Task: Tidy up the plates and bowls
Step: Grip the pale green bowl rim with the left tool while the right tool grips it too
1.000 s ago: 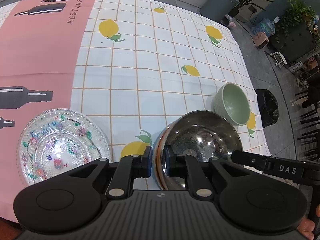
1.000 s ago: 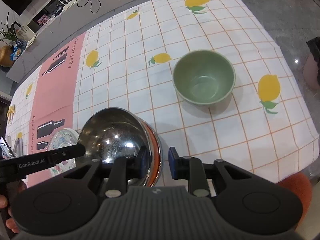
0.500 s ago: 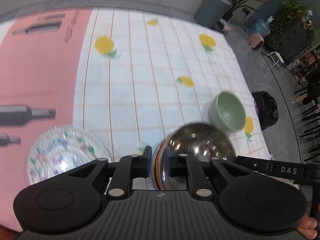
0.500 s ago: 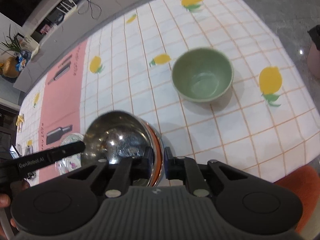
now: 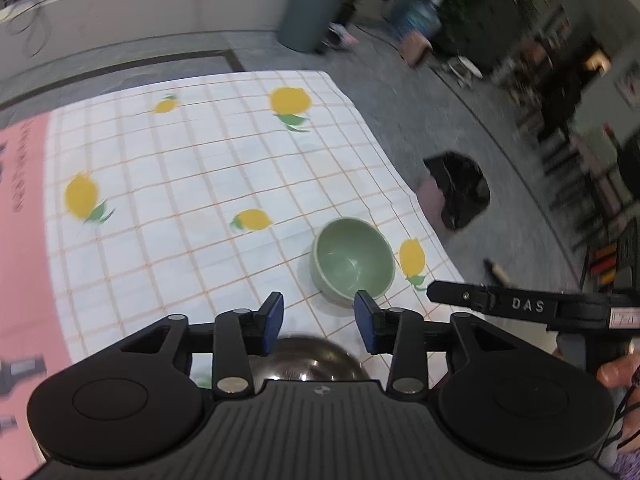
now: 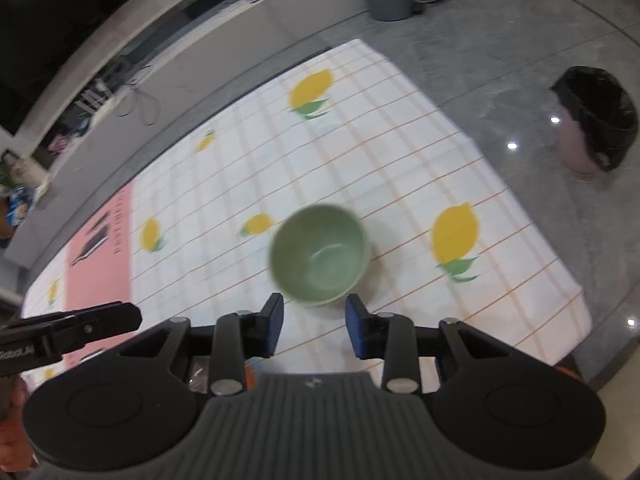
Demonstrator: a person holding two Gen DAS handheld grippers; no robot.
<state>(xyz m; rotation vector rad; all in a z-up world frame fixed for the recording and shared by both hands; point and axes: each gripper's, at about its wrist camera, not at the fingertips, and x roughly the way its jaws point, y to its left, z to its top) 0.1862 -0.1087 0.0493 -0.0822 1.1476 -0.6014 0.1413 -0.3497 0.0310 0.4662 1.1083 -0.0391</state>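
Observation:
A green bowl [image 5: 352, 260] stands upright on the lemon-print tablecloth [image 5: 192, 168]; it also shows in the right wrist view [image 6: 320, 254]. My left gripper [image 5: 319, 322] is open and empty, above the steel bowl [image 5: 304, 358], whose rim shows just below the fingers. My right gripper [image 6: 314, 324] is open and empty, just short of the green bowl. A sliver of the steel bowl's orange edge [image 6: 250, 372] shows under its left finger. The glass plate is out of view.
The table's right edge [image 6: 532, 216] lies close to the green bowl. A black-lined bin [image 6: 592, 124] stands on the floor beyond it. A grey bin [image 5: 310, 12] stands past the table's far end. The pink cloth strip [image 5: 20, 240] lies at left.
Both grippers have let go of the steel bowl's rim and opened. Both have lifted and tilted forward, so the steel bowl has dropped to the bottom of view and the green bowl is centred.

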